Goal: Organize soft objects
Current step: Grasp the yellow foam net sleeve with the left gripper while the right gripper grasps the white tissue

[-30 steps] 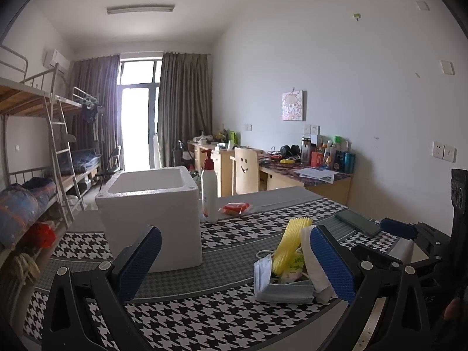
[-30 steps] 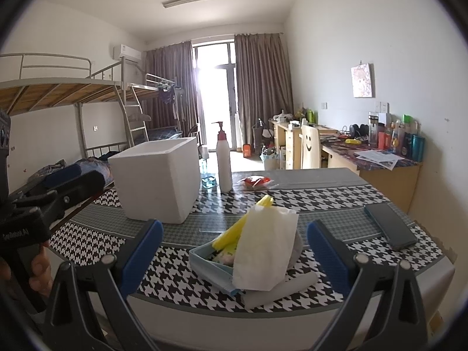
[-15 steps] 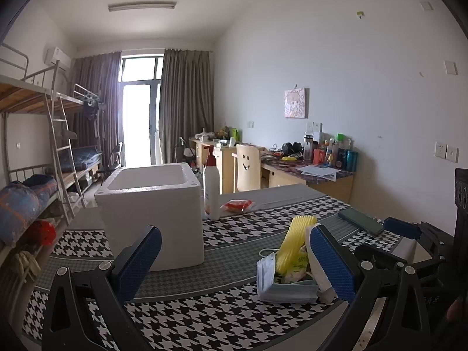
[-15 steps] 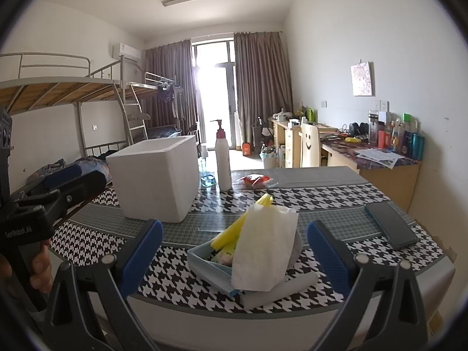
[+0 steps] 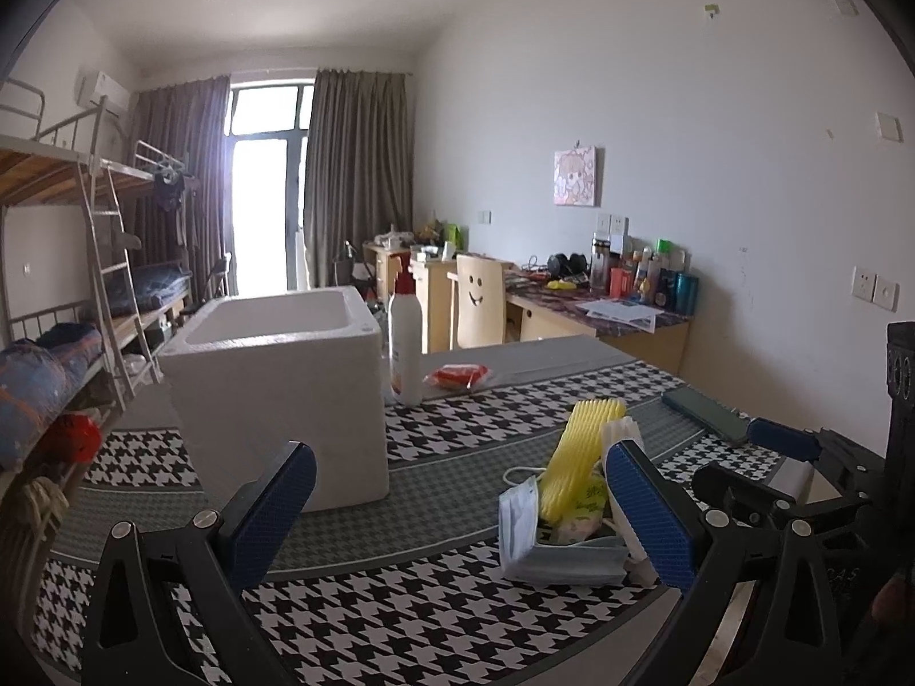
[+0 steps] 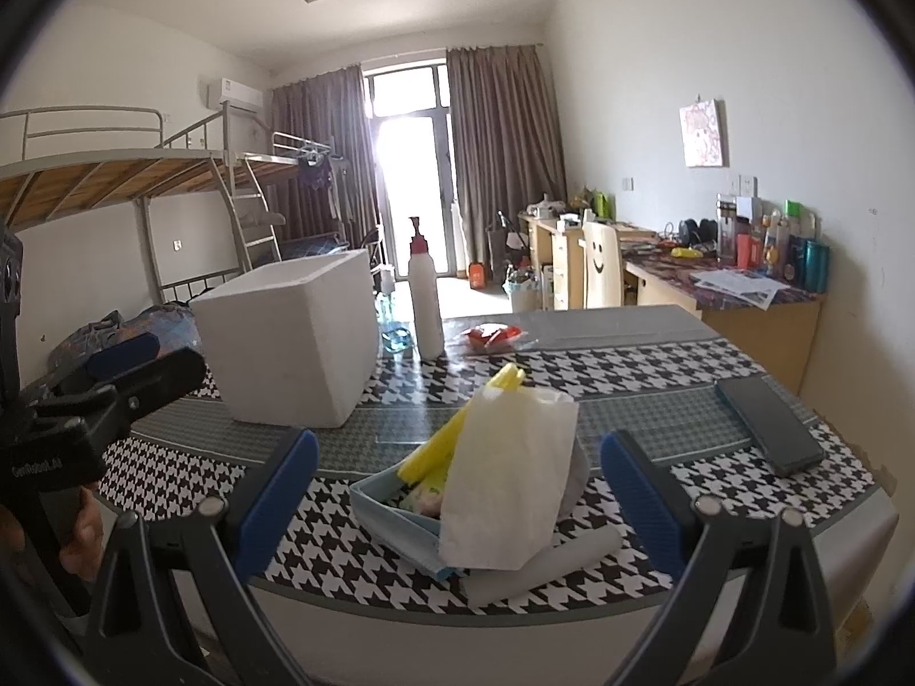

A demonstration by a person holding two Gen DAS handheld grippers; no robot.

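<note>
A pile of soft things lies near the table's front edge: a blue face mask (image 5: 549, 543) (image 6: 394, 514), a yellow foam sleeve (image 5: 577, 457) (image 6: 452, 434), a white paper tissue (image 6: 509, 474) and a small printed packet (image 5: 583, 514). A white foam box (image 5: 274, 389) (image 6: 297, 343), open at the top, stands to the left of the pile. My left gripper (image 5: 457, 520) is open and empty, left of the pile. My right gripper (image 6: 457, 503) is open and empty, in front of the pile, its fingers either side of it.
A white pump bottle (image 5: 405, 343) (image 6: 426, 297) and a red packet (image 5: 457, 374) (image 6: 492, 337) stand behind the box. A dark phone (image 5: 706, 414) (image 6: 769, 426) lies at the right. The houndstooth table (image 5: 400, 617) ends just below both grippers. Bunk beds left, desks right.
The left wrist view has shifted slightly, so the box and pile sit a little further right and lower. The right gripper has hardly moved. Both stay open.
</note>
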